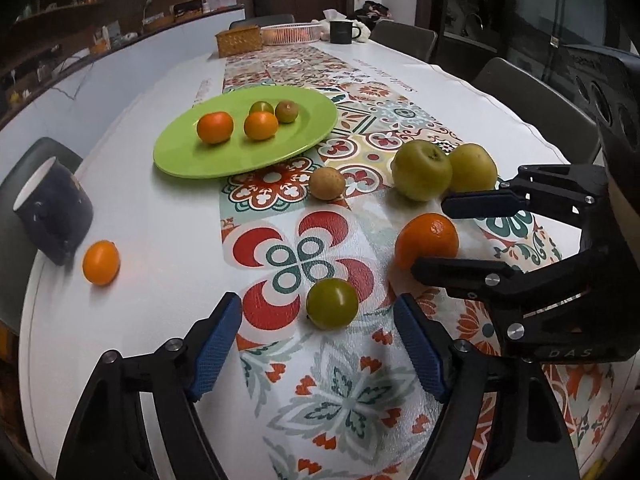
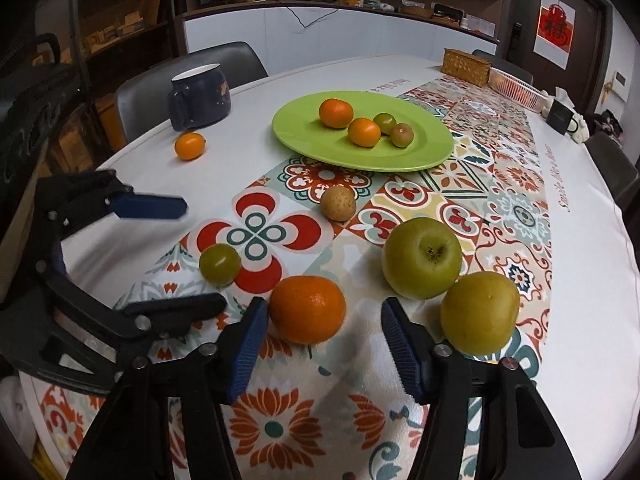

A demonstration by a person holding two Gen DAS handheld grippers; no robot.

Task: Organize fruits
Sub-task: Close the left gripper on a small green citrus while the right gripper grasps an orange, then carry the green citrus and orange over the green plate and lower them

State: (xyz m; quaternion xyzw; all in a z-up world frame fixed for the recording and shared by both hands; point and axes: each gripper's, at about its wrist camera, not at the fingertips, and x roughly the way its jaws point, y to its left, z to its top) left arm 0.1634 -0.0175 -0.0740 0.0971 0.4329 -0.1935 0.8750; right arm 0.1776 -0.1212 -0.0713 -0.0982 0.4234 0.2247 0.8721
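A green plate [image 1: 200, 160] [image 2: 304, 136] holds two small oranges and two small green fruits. On the patterned cloth lie a green fruit [image 1: 332, 303] [image 2: 219, 263], an orange [image 1: 426, 245] [image 2: 307, 309], a brown fruit [image 1: 327, 183] [image 2: 338, 204], a green apple [image 1: 421, 170] [image 2: 421, 257], a yellow-green fruit [image 1: 472, 168] [image 2: 479, 313] and a far small orange [image 1: 101, 262] [image 2: 189, 145]. My left gripper [image 1: 318, 322] [image 2: 196, 256] is open just short of the green fruit. My right gripper [image 2: 324, 328] [image 1: 428, 234] is open, with the orange just ahead of its jaws.
A dark blue mug [image 1: 54, 216] [image 2: 200, 94] stands near the small orange at the table's edge. A wicker box [image 1: 239, 41] [image 2: 466, 66], a white basket [image 1: 290, 34] and a black mug [image 1: 342, 31] stand at the far end. Chairs surround the table.
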